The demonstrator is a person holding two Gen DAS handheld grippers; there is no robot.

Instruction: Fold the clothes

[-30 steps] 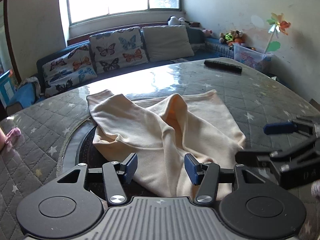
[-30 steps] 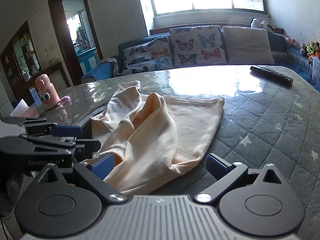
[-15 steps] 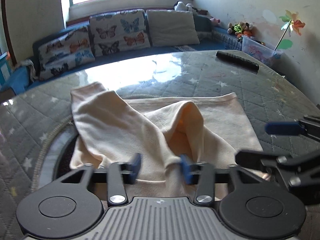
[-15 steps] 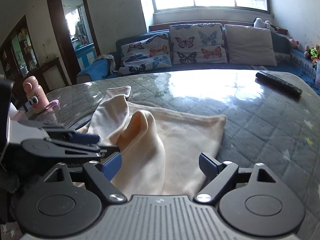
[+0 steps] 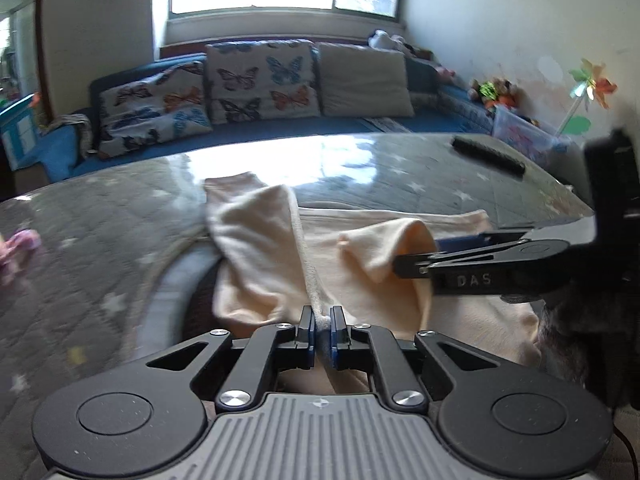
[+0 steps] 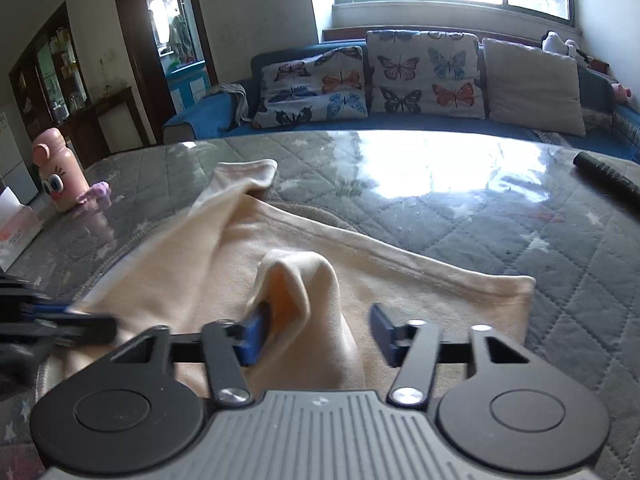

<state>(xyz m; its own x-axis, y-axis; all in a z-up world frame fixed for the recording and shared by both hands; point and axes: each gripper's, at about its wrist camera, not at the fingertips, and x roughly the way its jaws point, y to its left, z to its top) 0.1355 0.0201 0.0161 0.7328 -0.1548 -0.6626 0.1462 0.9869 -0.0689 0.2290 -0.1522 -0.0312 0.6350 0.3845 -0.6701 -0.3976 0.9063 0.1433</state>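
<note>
Left wrist view: left gripper [image 5: 322, 326] clamped tight on a raised ridge of the cream garment [image 5: 256, 240], blue pads pinching the fold, cloth pulled up taut toward the camera. Garment lies on the grey quilted table cover [image 5: 100, 220], near the table's front edge, one sleeve end pointing away toward the sofa [image 5: 260, 136]. Right gripper [image 5: 416, 254] comes in from the right side of the garment, tips at a puffed-up hump of fabric. Right wrist view: right gripper [image 6: 320, 330] jaws wide apart, straddling that hump; left blue pad touches the fabric, right pad clear of it. Black remote [image 6: 606, 178] sits far right of the garment, well apart. Pink bottle [image 6: 58, 170] and tissue box [image 6: 16, 228] far left of garment.
</note>
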